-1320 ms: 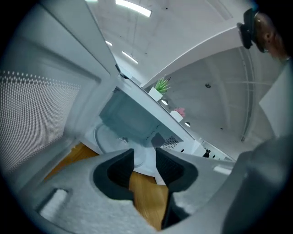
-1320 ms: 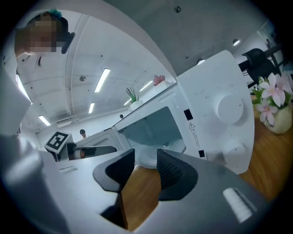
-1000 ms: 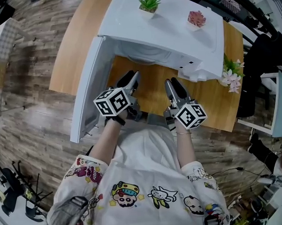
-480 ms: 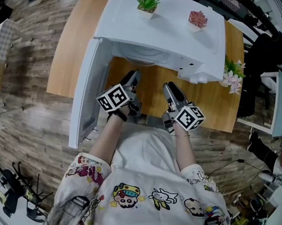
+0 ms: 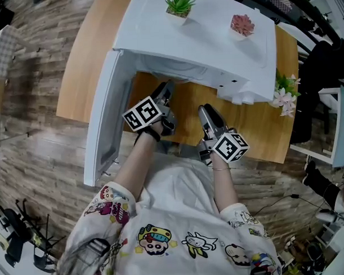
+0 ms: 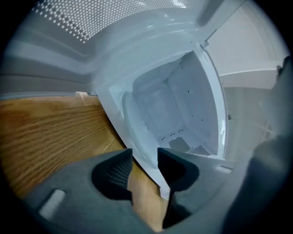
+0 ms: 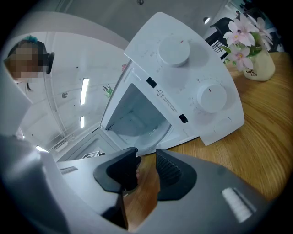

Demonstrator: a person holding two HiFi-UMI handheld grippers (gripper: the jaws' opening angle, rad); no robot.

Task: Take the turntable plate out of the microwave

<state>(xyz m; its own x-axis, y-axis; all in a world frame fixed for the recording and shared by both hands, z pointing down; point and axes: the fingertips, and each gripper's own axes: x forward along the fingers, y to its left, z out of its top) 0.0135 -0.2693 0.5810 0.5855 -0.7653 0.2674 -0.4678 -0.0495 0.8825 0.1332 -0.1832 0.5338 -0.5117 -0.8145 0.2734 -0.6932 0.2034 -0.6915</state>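
Left gripper view shows the left gripper (image 6: 144,156) with nothing between its jaws, which have just been opening and now stand wide. Just beyond them the turntable plate (image 6: 137,121) still lies on the floor of the microwave (image 6: 201,82), whose door (image 5: 104,119) is swung open. This gripper has edged closer to the opening, so I'd say the grab comes next. The right gripper (image 7: 145,157) hangs over the bench (image 7: 256,132), partly open and holding nothing.
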